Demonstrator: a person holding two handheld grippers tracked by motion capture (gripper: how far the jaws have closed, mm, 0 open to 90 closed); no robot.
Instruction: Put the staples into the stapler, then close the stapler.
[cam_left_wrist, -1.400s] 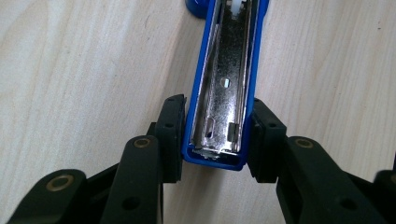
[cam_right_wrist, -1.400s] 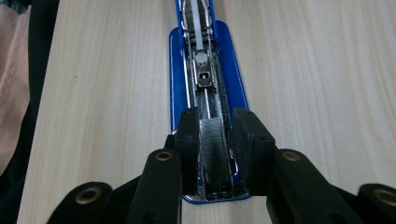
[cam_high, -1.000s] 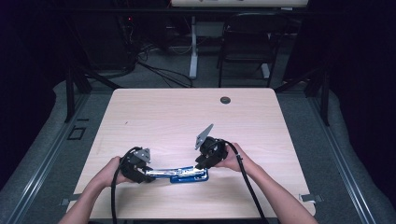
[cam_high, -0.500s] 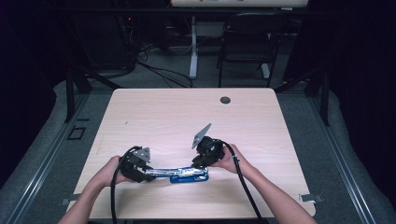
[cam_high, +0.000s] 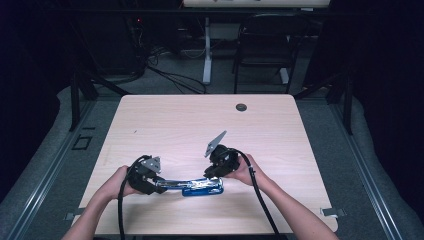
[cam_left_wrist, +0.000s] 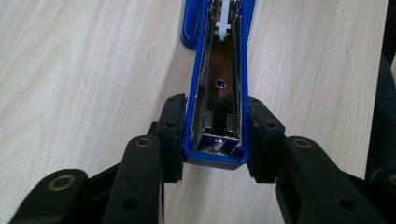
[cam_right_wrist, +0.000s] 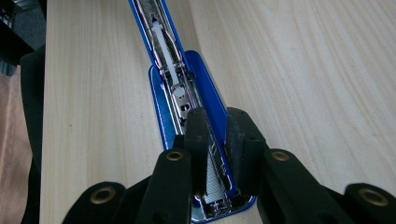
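A blue stapler (cam_high: 197, 186) lies swung fully open near the six o'clock edge of the pale wooden surface (cam_high: 200, 125), its two halves stretched in one line from nine o'clock to three o'clock. The blue base with its metal magazine (cam_right_wrist: 187, 102) lies toward three o'clock; the lid half (cam_left_wrist: 219, 88), its chrome inner channel facing up, reaches toward nine o'clock.

In the left gripper view, the left tongs (cam_left_wrist: 215, 140) are closed on the end of the lid, one black pad pressed against each blue side wall. A white plastic pusher (cam_left_wrist: 224, 18) shows in the channel at twelve o'clock of that view.

In the right gripper view, the right tongs (cam_right_wrist: 217, 140) have just been closing, and the jaws stand narrowly apart over the base end, where a strip of staples (cam_right_wrist: 215, 179) lies in the magazine between them. The pads sit against the magazine's rails, gripping it. A white spring guide (cam_right_wrist: 163, 46) runs up the channel toward eleven o'clock.

In the high view, the left tongs (cam_high: 156, 184) meet the stapler's nine o'clock end and the right tongs (cam_high: 212, 176) come down on its three o'clock end, a hand behind each. A small dark round fitting (cam_high: 241, 107) sits in the surface near the twelve o'clock edge, well apart from the stapler.
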